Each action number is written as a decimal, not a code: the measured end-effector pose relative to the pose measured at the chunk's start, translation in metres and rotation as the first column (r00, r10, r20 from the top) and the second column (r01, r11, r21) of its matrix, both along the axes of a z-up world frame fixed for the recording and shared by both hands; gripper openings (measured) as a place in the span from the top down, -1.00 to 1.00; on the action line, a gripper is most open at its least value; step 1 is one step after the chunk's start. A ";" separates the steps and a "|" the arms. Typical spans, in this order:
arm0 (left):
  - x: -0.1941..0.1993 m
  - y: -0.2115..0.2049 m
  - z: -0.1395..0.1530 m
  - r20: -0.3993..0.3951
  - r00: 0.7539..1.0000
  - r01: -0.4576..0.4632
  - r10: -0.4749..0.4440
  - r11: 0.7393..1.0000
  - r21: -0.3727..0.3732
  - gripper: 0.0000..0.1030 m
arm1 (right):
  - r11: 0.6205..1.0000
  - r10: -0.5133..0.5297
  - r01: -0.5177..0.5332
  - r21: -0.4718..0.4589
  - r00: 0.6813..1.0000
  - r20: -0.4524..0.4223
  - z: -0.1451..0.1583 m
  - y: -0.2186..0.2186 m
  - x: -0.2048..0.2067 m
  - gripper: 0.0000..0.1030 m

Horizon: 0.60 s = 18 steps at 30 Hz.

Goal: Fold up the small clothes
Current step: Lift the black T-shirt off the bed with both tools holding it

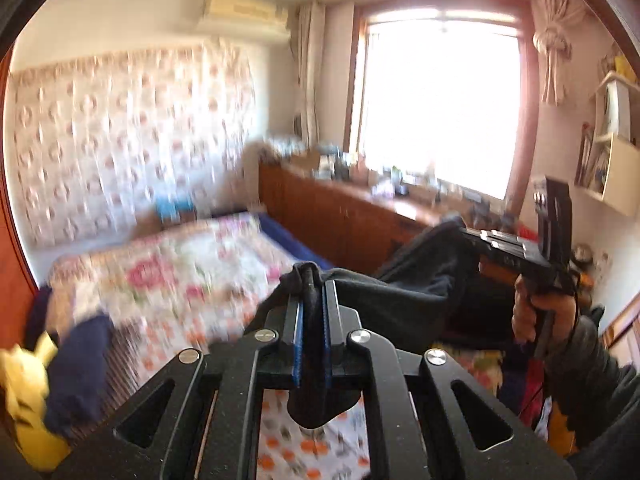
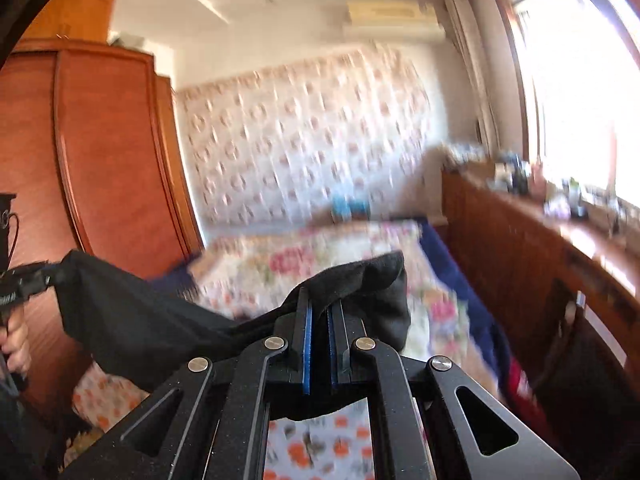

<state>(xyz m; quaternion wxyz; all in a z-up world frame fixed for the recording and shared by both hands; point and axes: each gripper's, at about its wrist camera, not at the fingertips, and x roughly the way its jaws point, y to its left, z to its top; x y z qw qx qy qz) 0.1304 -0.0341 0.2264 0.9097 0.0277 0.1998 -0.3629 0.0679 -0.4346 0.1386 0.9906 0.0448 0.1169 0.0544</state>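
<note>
A black garment (image 1: 408,300) hangs stretched in the air between my two grippers, above the bed. My left gripper (image 1: 312,286) is shut on one bunched corner of it. My right gripper (image 2: 319,302) is shut on the other end, where the black cloth (image 2: 372,280) drapes over the fingertips. In the left wrist view the right gripper (image 1: 472,236) shows at the right, held by a hand, with the cloth running to it. In the right wrist view the left gripper (image 2: 44,274) shows at the left edge.
A bed with a flowered cover (image 1: 180,276) lies below and ahead. A yellow and dark blue pile of clothes (image 1: 60,376) lies at its left. A wooden sideboard (image 1: 352,216) with clutter runs under the window. A wooden wardrobe (image 2: 100,160) stands at the left.
</note>
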 end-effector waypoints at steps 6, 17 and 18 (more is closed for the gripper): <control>0.016 0.023 0.093 0.081 0.995 -0.060 0.063 0.997 -0.041 0.84 | 0.998 0.027 -0.020 -0.064 0.994 0.108 0.088 0.022 -0.010 0.90; 0.140 0.041 0.065 -0.003 0.980 -0.198 0.198 0.980 -0.008 0.84 | 0.997 0.035 -0.035 -0.067 0.999 0.004 0.112 0.029 0.110 0.90; 0.145 0.041 0.068 0.000 0.979 -0.203 0.203 0.979 -0.009 0.84 | 0.997 0.019 -0.018 -0.069 1.000 0.015 0.118 0.031 0.118 0.90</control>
